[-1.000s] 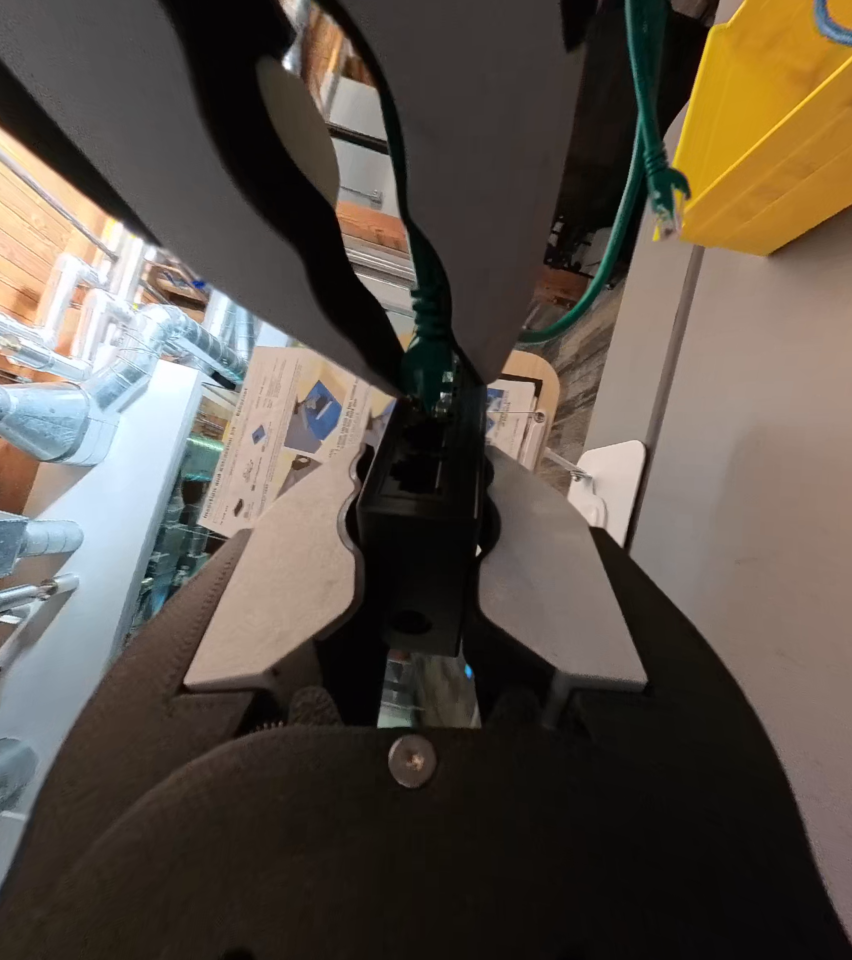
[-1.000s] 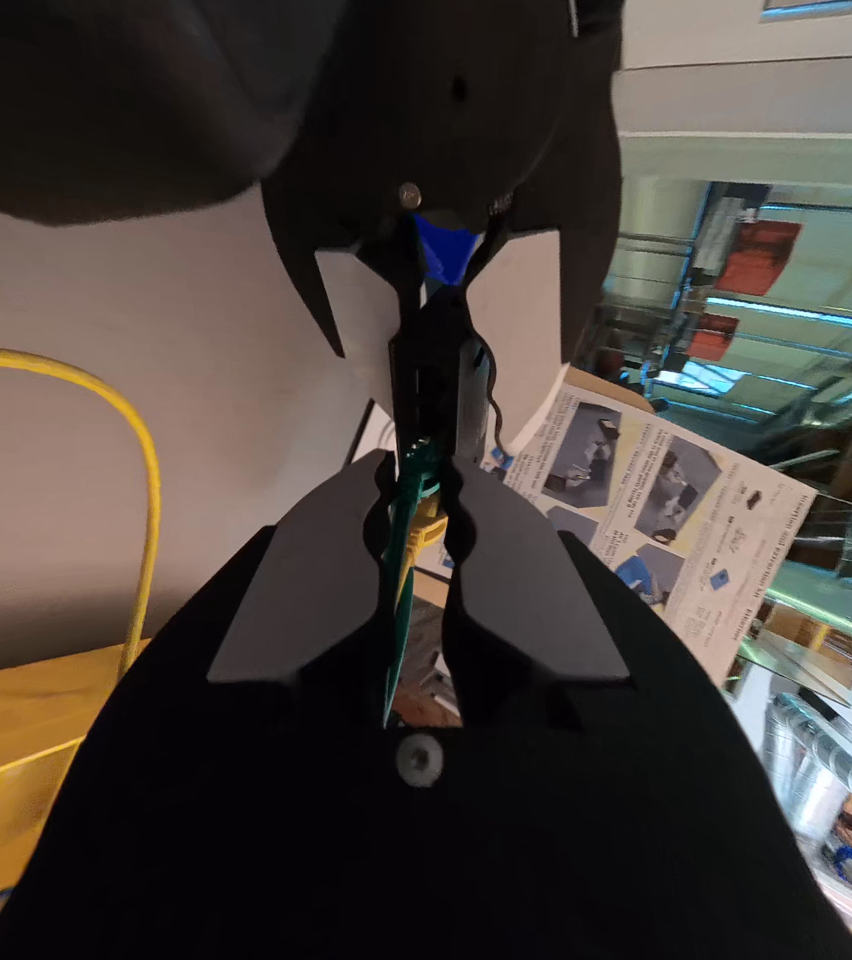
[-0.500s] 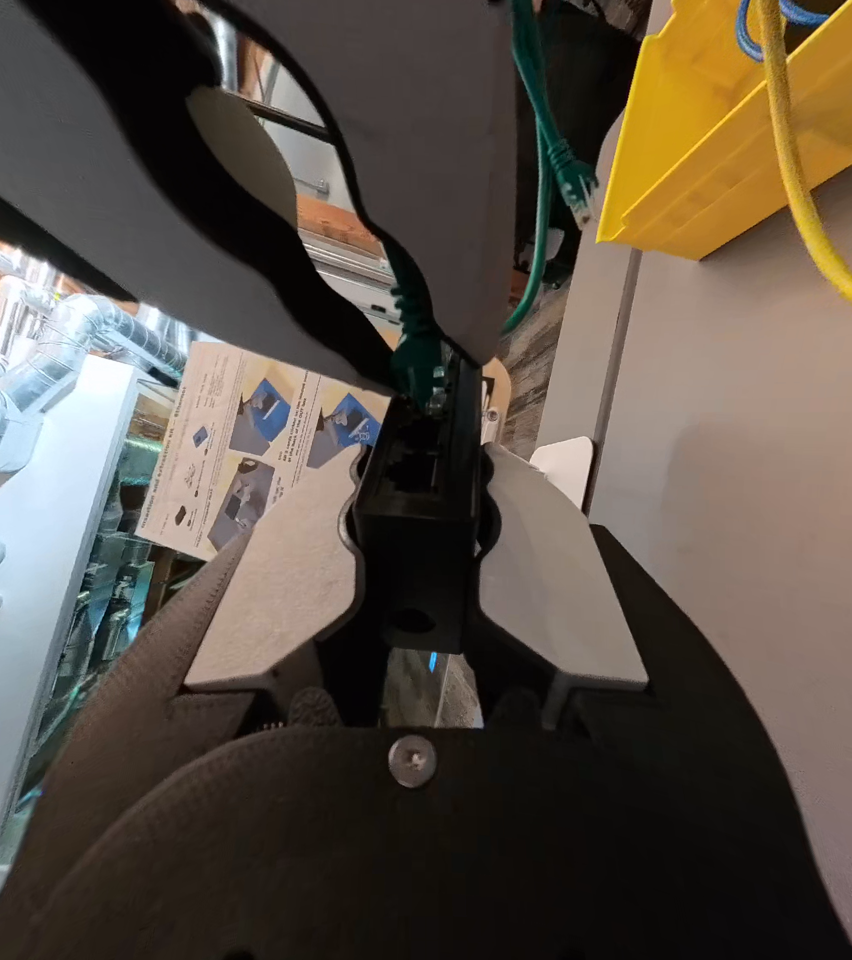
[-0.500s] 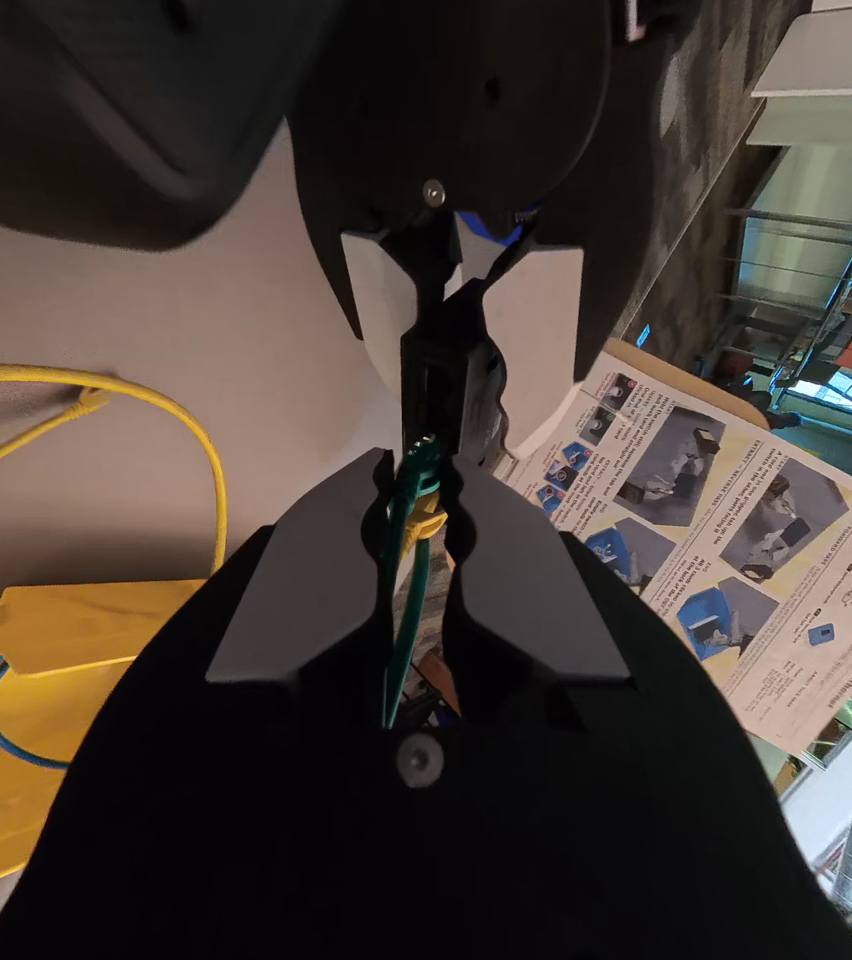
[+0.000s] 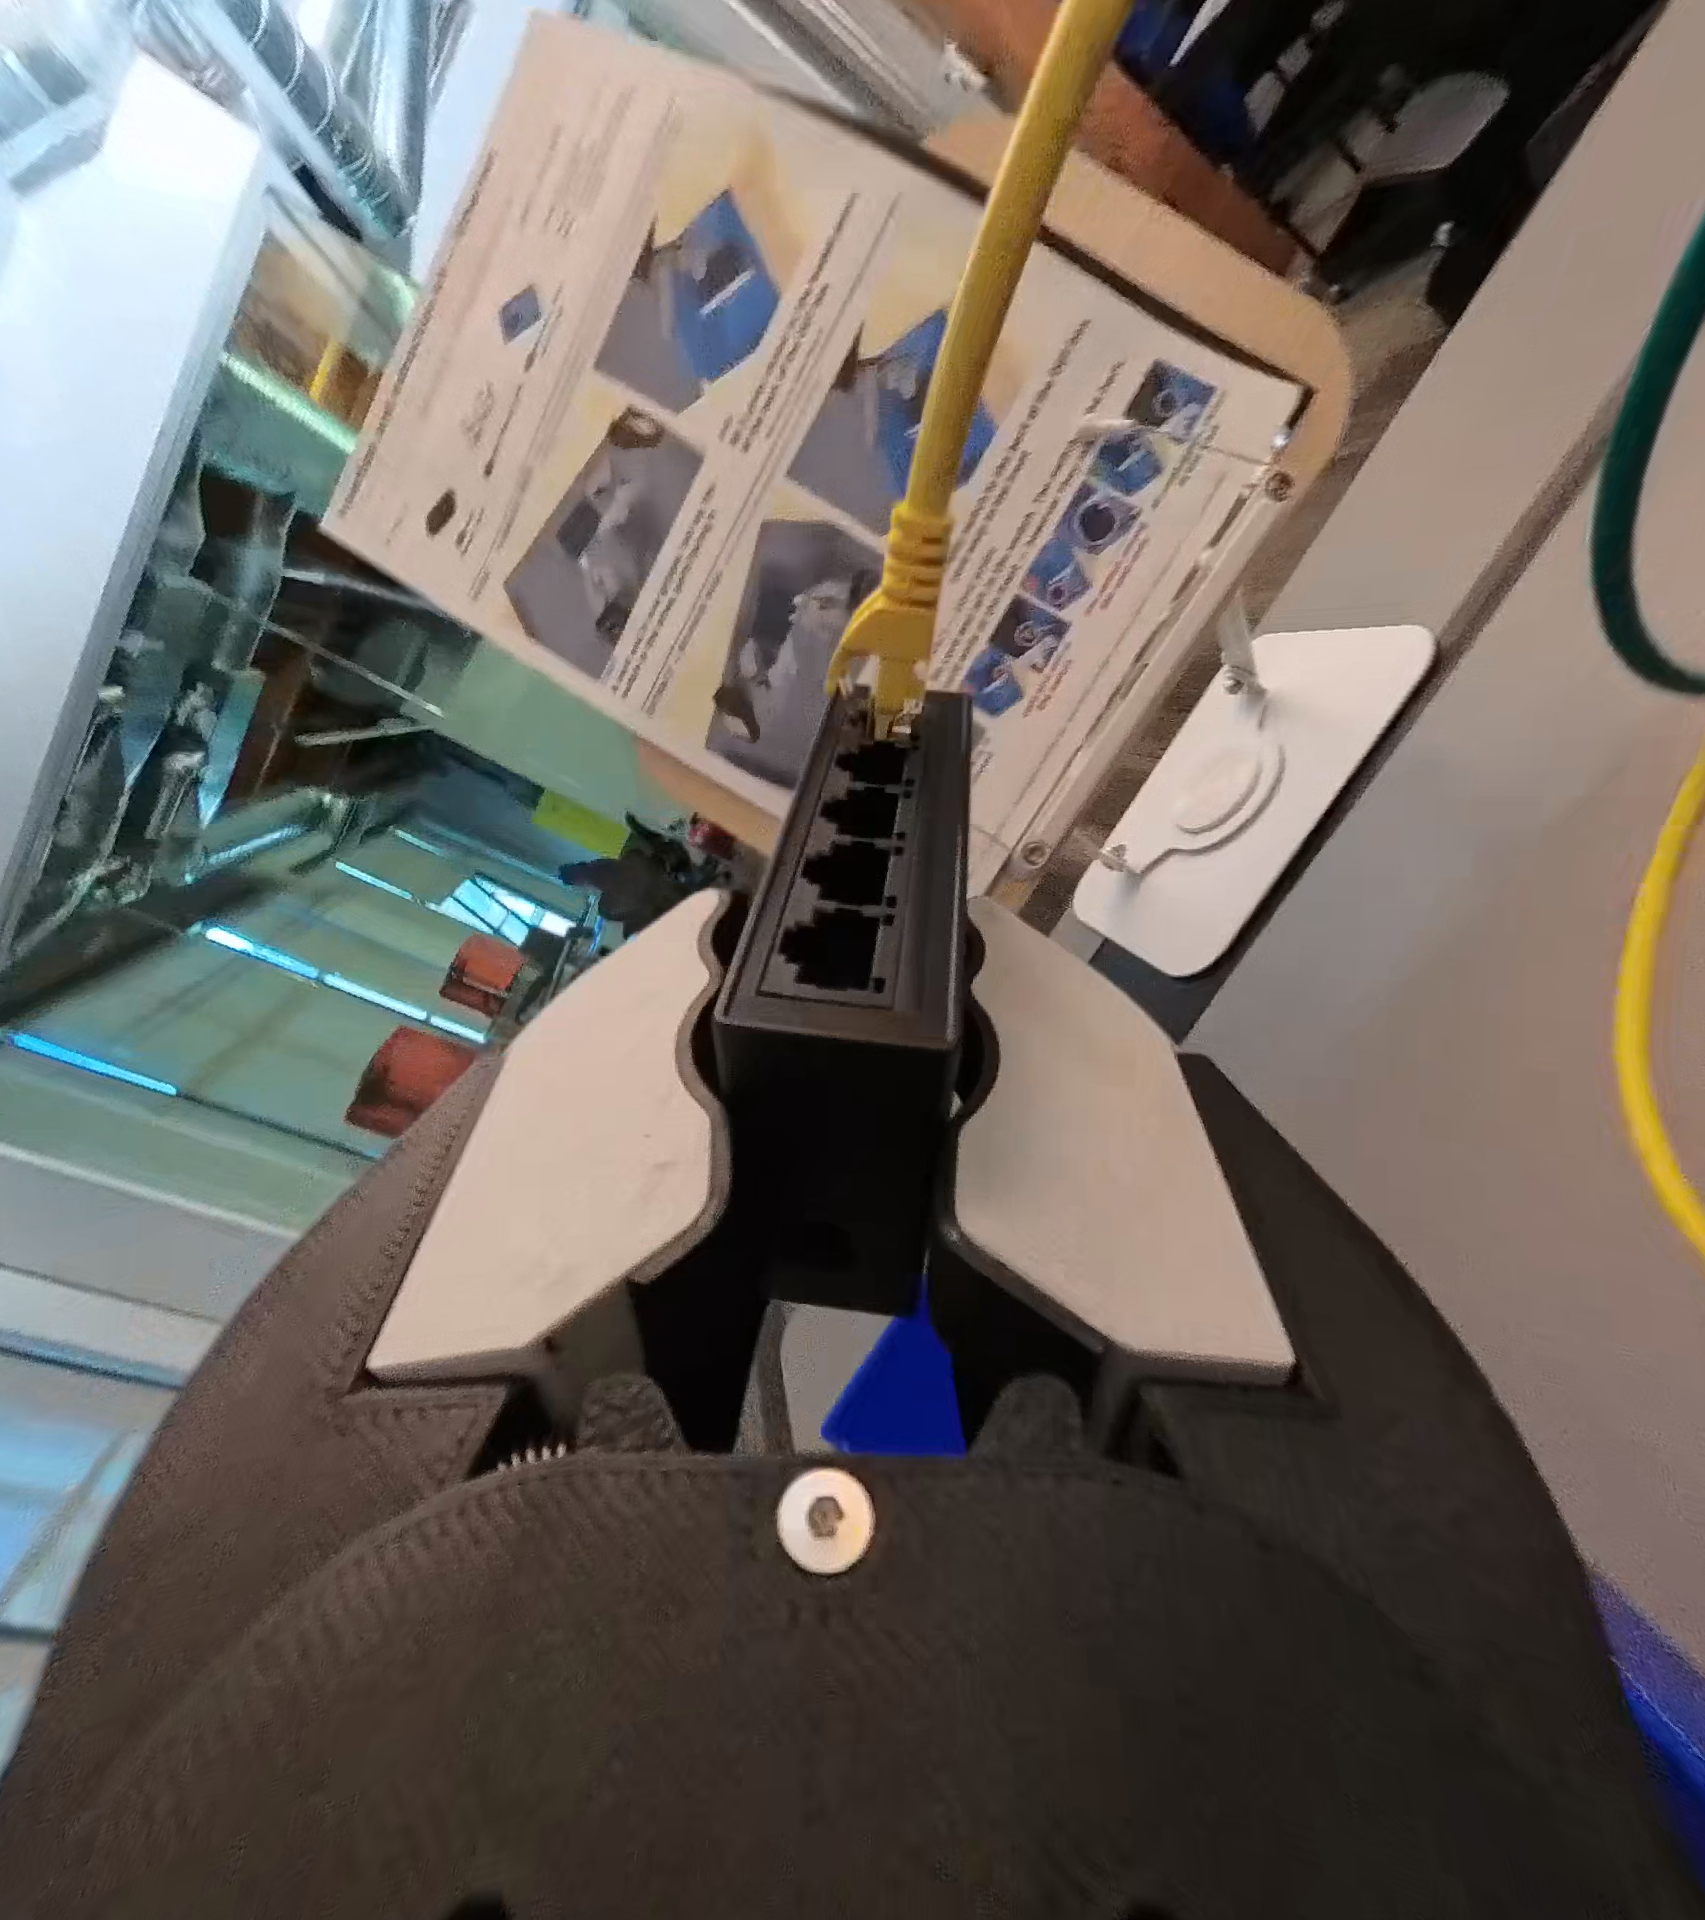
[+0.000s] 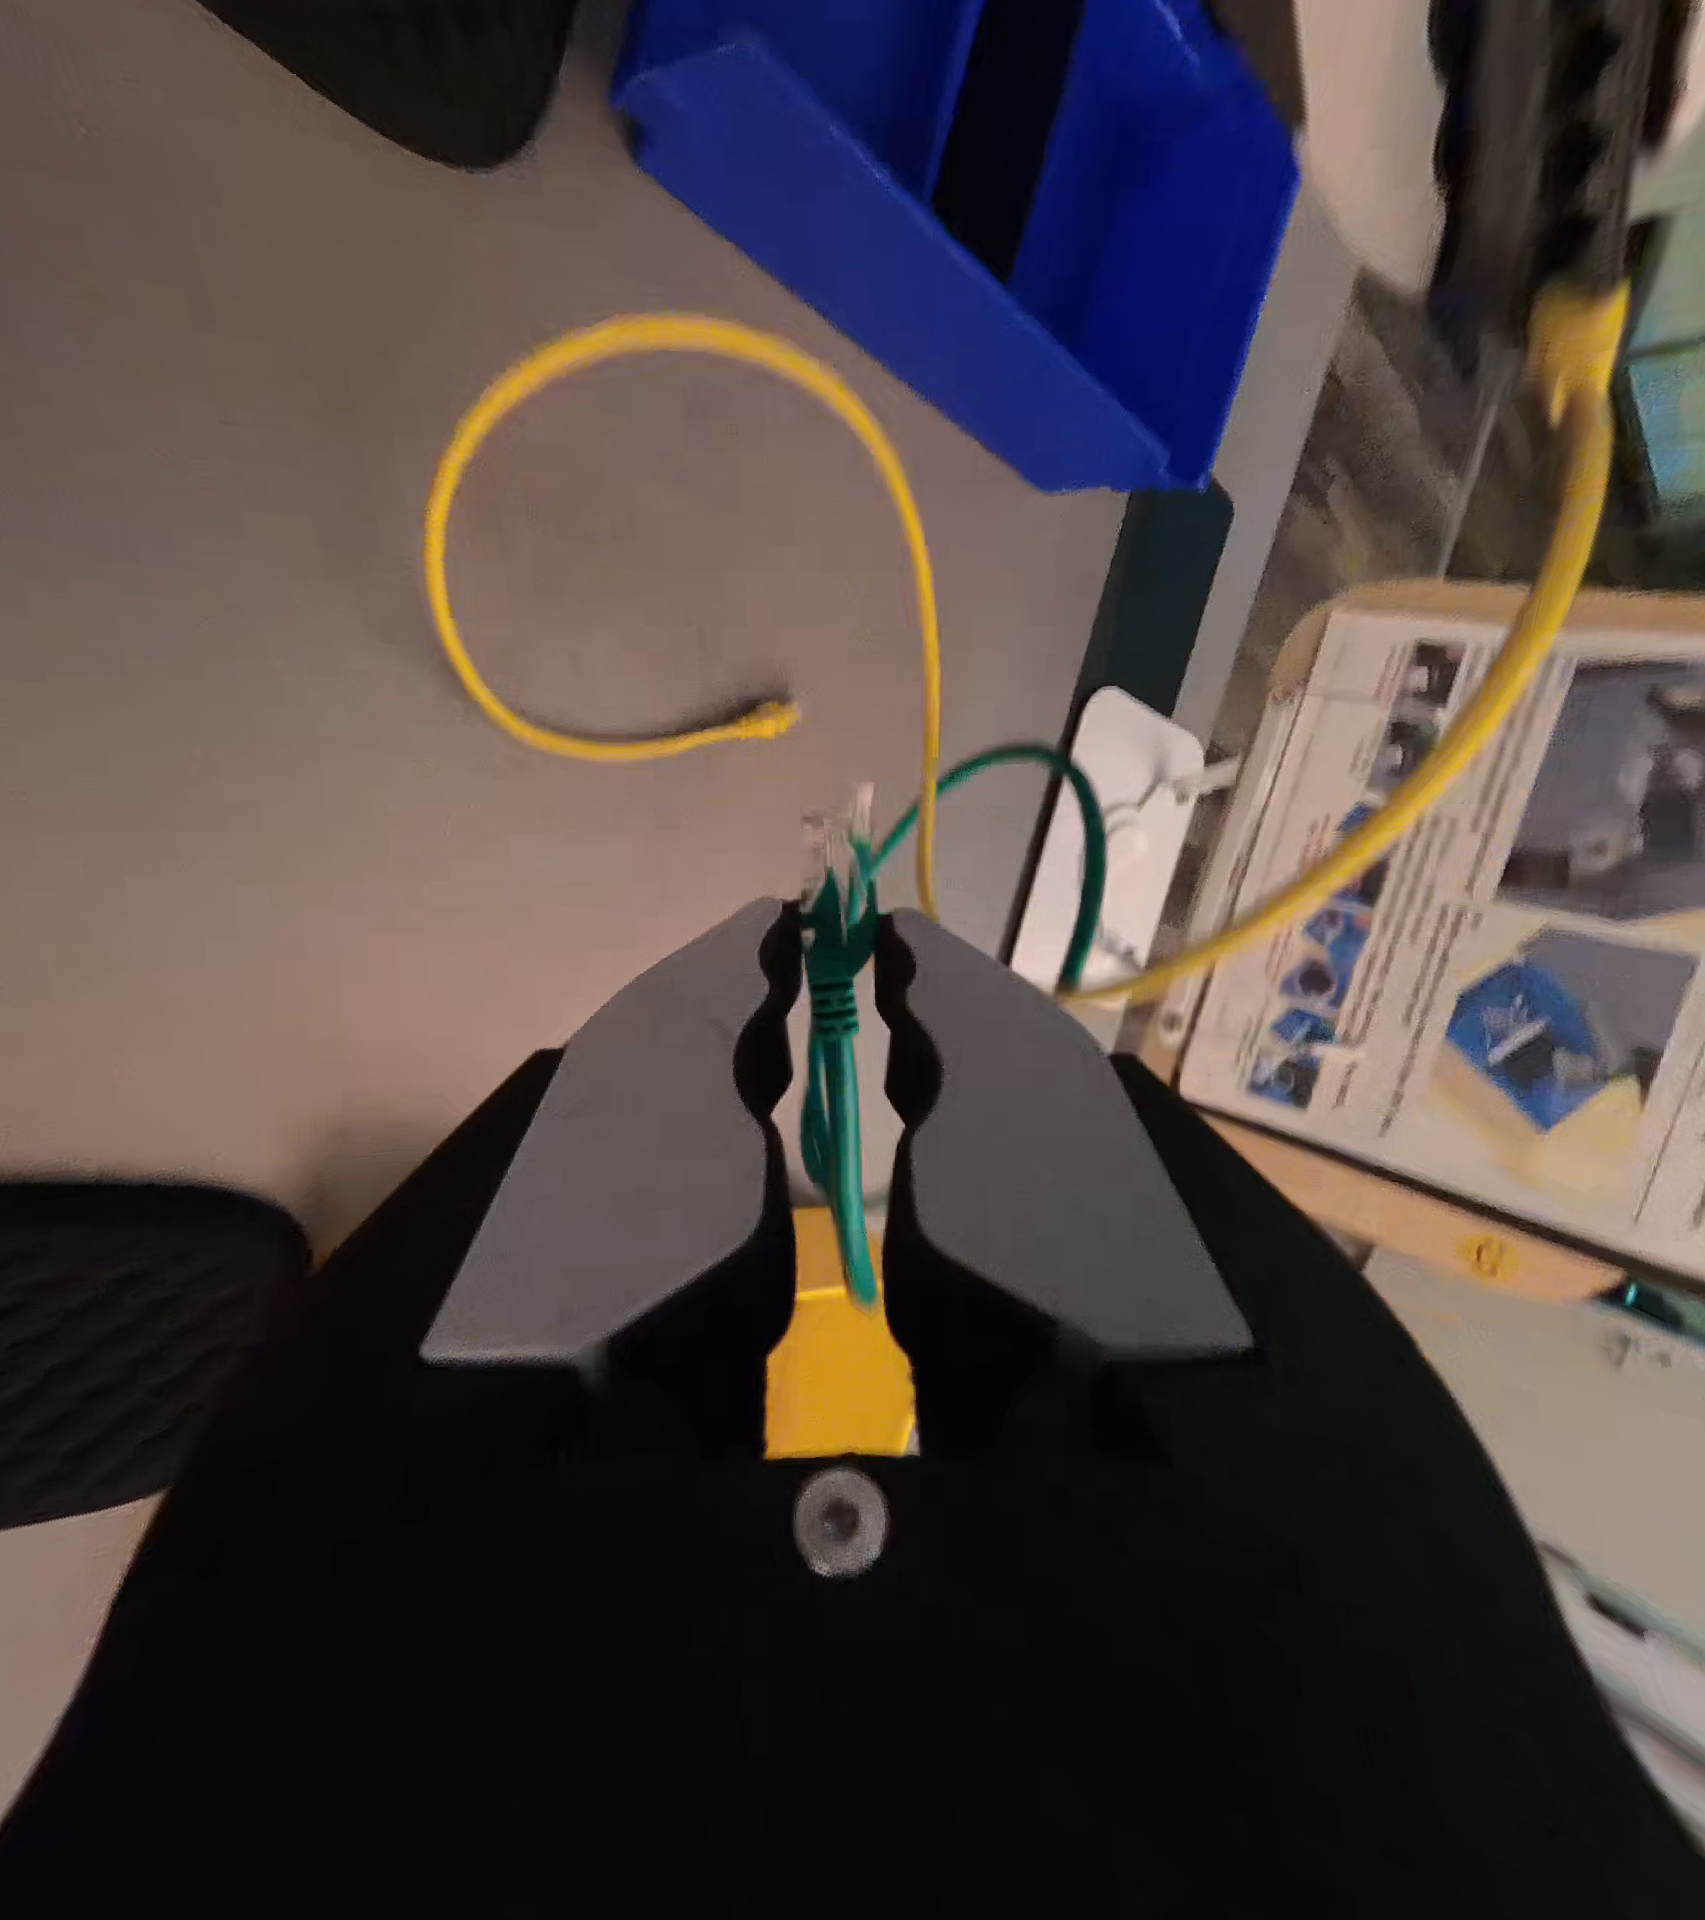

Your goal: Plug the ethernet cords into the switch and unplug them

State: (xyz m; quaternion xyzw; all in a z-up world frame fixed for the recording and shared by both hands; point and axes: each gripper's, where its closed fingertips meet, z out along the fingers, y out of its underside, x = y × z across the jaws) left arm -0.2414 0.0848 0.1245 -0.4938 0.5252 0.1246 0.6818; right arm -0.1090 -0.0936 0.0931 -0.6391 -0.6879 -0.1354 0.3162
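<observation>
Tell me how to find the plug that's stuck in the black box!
Find the left gripper, shut on a black plastic switch with a row of square ports. At its far end sits the yellow ethernet plug, the only port filled. The green ethernet cord is pinched in the right gripper instead.

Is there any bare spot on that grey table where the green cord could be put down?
Judging by the right wrist view, the table is bare left of the yellow cord loop. Inside the loop is bare too. It is crowded near the blue bin and the table edge, where the green cord and yellow cord cross.
</observation>
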